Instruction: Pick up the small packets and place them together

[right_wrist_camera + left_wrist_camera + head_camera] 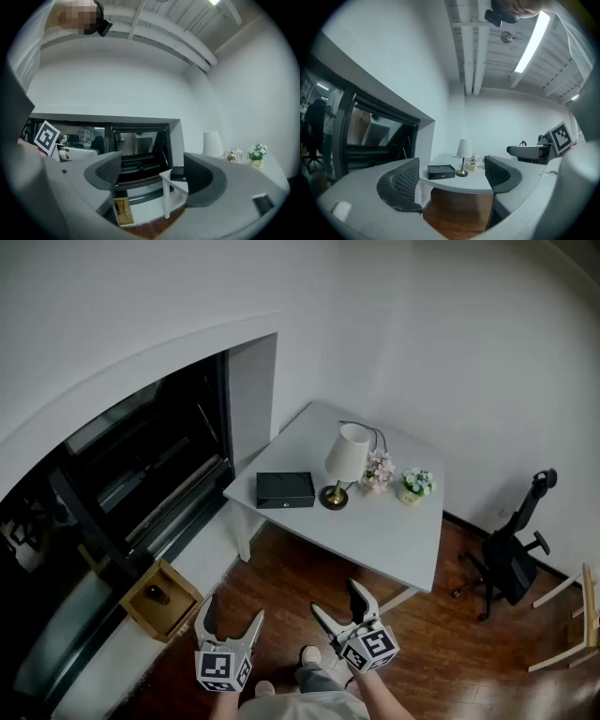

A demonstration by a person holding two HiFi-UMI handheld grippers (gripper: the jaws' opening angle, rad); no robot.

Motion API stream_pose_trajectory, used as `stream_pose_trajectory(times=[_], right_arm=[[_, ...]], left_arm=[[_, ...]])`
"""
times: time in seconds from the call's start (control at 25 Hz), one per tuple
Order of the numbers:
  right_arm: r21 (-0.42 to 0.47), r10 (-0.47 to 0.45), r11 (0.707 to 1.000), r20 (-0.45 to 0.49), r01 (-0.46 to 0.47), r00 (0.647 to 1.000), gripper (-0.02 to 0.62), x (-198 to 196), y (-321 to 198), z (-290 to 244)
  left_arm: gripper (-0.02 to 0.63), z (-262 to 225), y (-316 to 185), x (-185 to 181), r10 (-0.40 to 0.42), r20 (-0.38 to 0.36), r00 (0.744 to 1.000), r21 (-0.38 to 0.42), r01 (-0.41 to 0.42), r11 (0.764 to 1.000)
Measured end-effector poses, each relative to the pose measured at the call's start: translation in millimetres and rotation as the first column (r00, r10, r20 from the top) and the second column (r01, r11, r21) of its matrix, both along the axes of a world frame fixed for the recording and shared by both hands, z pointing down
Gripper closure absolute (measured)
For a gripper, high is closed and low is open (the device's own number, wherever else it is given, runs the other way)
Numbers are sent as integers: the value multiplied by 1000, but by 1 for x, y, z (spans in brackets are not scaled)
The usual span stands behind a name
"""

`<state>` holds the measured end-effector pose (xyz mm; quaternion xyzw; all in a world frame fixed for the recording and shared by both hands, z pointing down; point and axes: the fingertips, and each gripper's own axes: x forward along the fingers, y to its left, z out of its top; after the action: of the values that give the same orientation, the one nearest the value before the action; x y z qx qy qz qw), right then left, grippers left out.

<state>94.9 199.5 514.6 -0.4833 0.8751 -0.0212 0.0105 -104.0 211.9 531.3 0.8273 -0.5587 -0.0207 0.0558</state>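
No small packets show in any view. Both grippers are held level over the wooden floor, in front of a white table (394, 531). My left gripper (232, 610) stands open, and in the left gripper view (452, 183) nothing lies between its jaws. To its right my right gripper (336, 599) is open too, with the gap between its jaws (152, 176) empty. On the table are a black box (285, 489), a white lamp (347, 454) and two small flower pots (415, 484). The left gripper view faces the black box (441, 171) and the lamp (463, 149).
A large dark window (141, 474) fills the wall on the left, with an open wooden box (161, 598) on the floor below it. A black office chair (514, 554) stands right of the table. The right gripper view faces the window and the table's corner (168, 180).
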Motion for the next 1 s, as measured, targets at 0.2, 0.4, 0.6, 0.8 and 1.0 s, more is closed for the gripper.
stream_pose_trajectory(times=[0.2,0.4,0.6,0.8,1.0], right_arm=[[-6,-27,1000,15,27,1000,179,17,-44,10],[3,-43,999,36,43,998,188,69,-100,13],[-44,-66,997,86,70,994,236,103,-147,22],[-74,-94,992,89,100,992,235,99,-183,34],[-133,-105,985,63,113,992,235,83,-211,55]], left_arm=[[187,18,-40,9,-39,8,999,-38,39,998],[189,5,-97,51,-56,19,998,14,56,998],[209,-18,-137,83,-77,36,996,54,75,996],[209,-15,-169,94,-72,49,996,34,70,997],[209,-7,-213,83,-55,33,998,21,54,998]])
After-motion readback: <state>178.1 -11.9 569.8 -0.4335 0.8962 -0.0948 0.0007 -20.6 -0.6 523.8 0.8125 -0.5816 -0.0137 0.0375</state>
